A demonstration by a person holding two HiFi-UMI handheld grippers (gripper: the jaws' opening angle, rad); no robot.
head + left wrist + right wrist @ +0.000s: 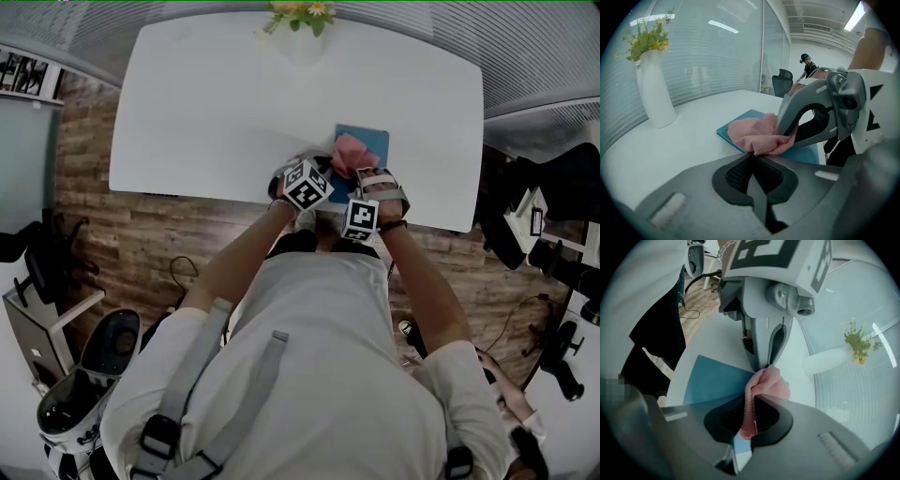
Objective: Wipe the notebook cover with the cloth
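A teal notebook (367,139) lies flat near the front right edge of the white table (206,103). A pink cloth (351,153) is bunched over its near part. My left gripper (324,172) is shut on one edge of the cloth (754,135), pinching it at the jaw tips. My right gripper (366,178) is shut on the cloth (768,383) from the other side, and a fold hangs down between its jaws. The two grippers meet tip to tip over the notebook (710,380), with the cloth lifted slightly between them. The notebook's (743,119) far corner shows bare.
A white vase (302,42) with yellow flowers stands at the table's far edge, well away from the notebook. Wooden floor, office chairs and equipment surround the table. A person stands in the far background of the left gripper view.
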